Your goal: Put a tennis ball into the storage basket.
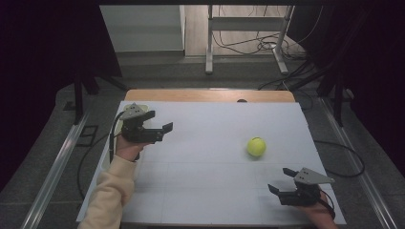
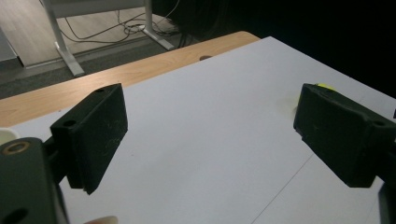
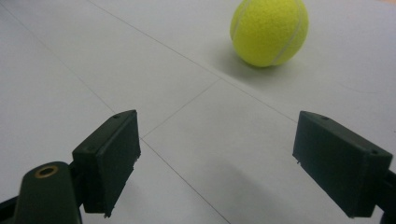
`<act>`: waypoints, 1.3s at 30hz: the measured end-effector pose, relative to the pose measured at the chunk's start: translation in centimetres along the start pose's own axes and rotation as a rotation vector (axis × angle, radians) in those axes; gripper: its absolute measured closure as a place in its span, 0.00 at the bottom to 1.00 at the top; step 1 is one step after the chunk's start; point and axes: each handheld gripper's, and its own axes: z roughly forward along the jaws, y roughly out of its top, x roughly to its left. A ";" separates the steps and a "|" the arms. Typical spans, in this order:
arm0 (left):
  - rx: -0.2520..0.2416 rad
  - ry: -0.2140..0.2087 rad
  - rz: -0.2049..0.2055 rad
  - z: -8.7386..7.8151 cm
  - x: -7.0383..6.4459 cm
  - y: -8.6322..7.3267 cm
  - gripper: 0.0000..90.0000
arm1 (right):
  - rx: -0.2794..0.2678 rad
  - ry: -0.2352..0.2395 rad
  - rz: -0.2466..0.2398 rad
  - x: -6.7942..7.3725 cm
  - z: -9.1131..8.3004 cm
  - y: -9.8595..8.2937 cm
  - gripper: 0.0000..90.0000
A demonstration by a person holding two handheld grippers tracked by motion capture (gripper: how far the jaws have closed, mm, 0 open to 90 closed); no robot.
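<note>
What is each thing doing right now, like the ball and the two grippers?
Tennis ball: resting on the white table top, untouched, apart from both grippers.
Left gripper: open, holding nothing, held in a hand.
Right gripper: open, holding nothing, pointed toward the ball but short of it.

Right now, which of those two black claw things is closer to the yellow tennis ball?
The right gripper, low at the table's right side, is closer to the tennis ball. The left gripper hangs farther off, across the white table. Both are open and empty.
</note>
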 end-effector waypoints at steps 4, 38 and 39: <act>0.006 -0.015 0.016 0.4 -0.7 0.1 0.12 | -0.001 0.000 0.000 0.0 0.0 0.0 0.17; 0.137 -0.121 0.082 5.3 -4.8 -0.5 0.11 | -0.007 -0.005 0.005 -0.1 0.0 0.1 0.17; 0.143 -0.125 0.088 5.5 -5.0 -0.5 0.11 | -0.008 -0.005 0.006 -0.1 0.0 0.1 0.17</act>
